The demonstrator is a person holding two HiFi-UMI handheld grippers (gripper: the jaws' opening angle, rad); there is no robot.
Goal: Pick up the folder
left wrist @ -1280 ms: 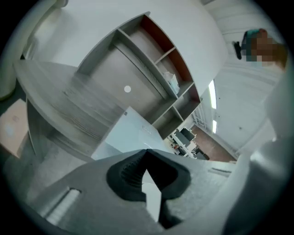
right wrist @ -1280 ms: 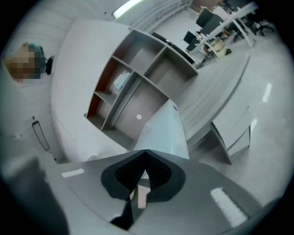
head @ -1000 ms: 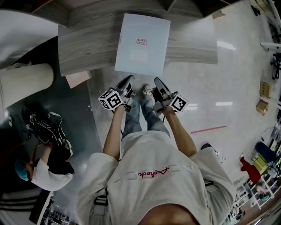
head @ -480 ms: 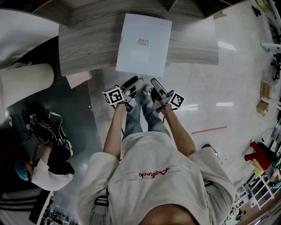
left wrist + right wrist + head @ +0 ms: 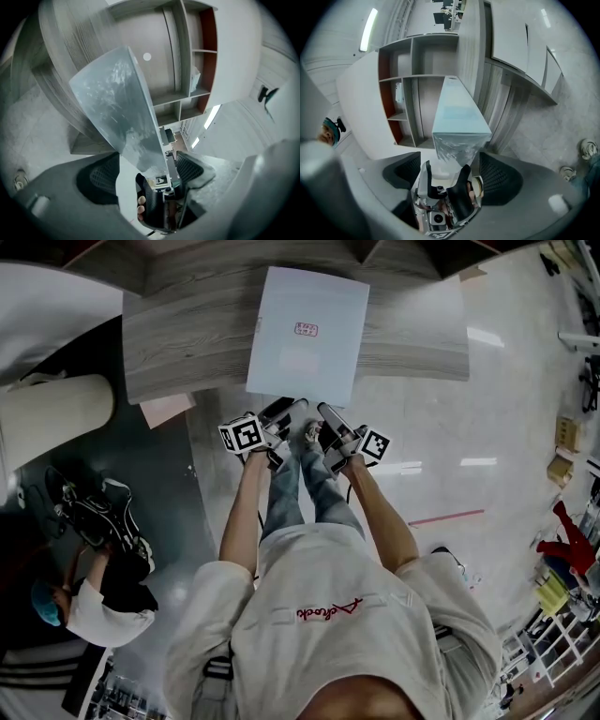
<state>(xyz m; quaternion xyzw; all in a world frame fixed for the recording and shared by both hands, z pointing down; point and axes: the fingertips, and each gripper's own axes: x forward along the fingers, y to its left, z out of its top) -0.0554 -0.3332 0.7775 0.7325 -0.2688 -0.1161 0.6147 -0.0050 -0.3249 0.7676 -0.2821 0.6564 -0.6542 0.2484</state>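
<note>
A pale blue folder [image 5: 307, 334] lies flat on the grey wooden table [image 5: 187, 324], its near edge hanging over the table's front. My left gripper [image 5: 284, 412] and right gripper [image 5: 328, 416] sit side by side just below that overhanging edge. Both have just been opening their jaws. In the left gripper view the folder [image 5: 119, 108] is seen edge-on and its near corner reaches into the gap of the left gripper [image 5: 147, 169] without touching the pads. In the right gripper view the folder [image 5: 457, 117] likewise ends between the wide jaws of the right gripper [image 5: 451, 176].
A pink sheet [image 5: 167, 409] sticks out under the table's left corner, beside a cream cylinder [image 5: 56, 418]. A person crouches on the dark floor at lower left [image 5: 94, 601]. Open shelves [image 5: 401, 108] stand behind the table. My own shoes [image 5: 312, 435] are on the pale floor.
Both grippers have moved up to the folder's near edge and rolled a little. Their jaws, shut a second ago, now stand wide apart.
</note>
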